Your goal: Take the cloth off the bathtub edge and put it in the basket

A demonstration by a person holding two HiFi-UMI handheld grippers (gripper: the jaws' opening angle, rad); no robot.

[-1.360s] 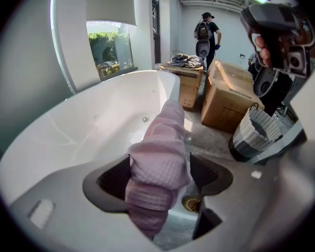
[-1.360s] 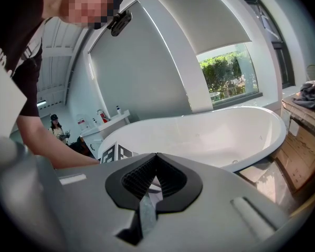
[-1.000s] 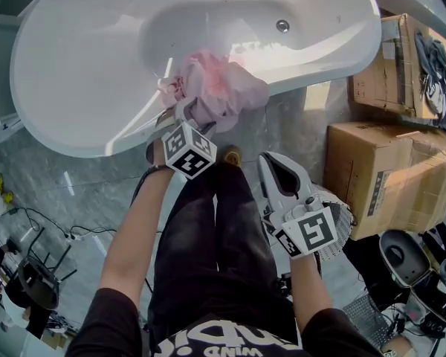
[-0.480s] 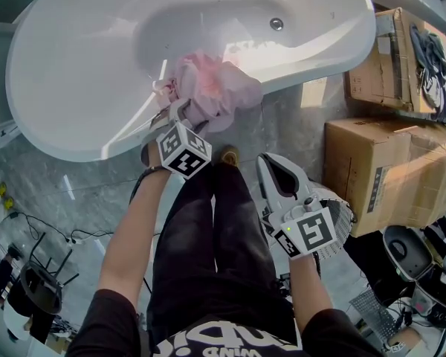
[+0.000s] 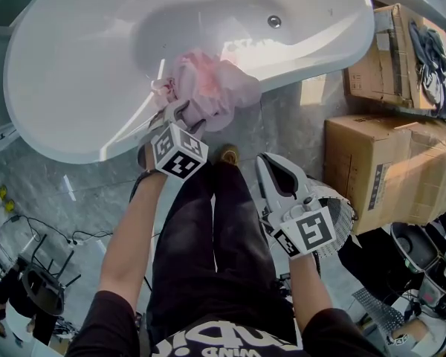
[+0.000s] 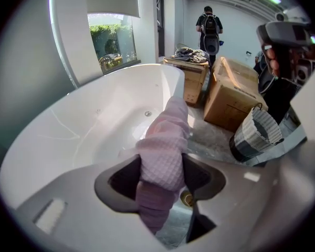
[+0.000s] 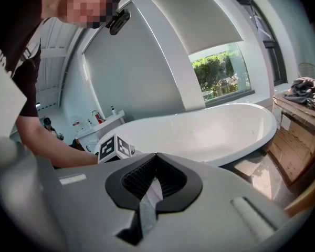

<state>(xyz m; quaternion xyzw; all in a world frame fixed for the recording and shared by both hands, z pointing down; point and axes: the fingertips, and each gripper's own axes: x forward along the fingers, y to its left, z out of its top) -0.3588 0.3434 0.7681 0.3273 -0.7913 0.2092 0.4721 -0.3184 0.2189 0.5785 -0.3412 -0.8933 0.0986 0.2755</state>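
Observation:
A pink waffle cloth (image 5: 212,88) lies bunched over the near rim of the white bathtub (image 5: 74,143). My left gripper (image 5: 180,111) points steeply down at the cloth's near end. In the left gripper view the cloth (image 6: 165,151) fills the gap of that gripper (image 6: 161,172); its jaws have just been closing and both pads press on the fabric. My right gripper (image 5: 271,162) hangs shut and empty over the floor to the right, above a woven basket (image 5: 340,216). The right gripper view shows its tips (image 7: 155,159) meeting. The basket (image 6: 254,135) stands on the floor beside the tub.
Two cardboard boxes (image 5: 390,177) (image 5: 390,58) stand to the right of the tub, the far one with clothes on top. My legs and a shoe (image 5: 229,155) are between tub and basket. A person with a backpack (image 6: 208,28) stands far off. Cables lie at lower left.
The left gripper's jaws have drawn in around the pink cloth while the hand stayed at the tub rim. The right gripper has kept still.

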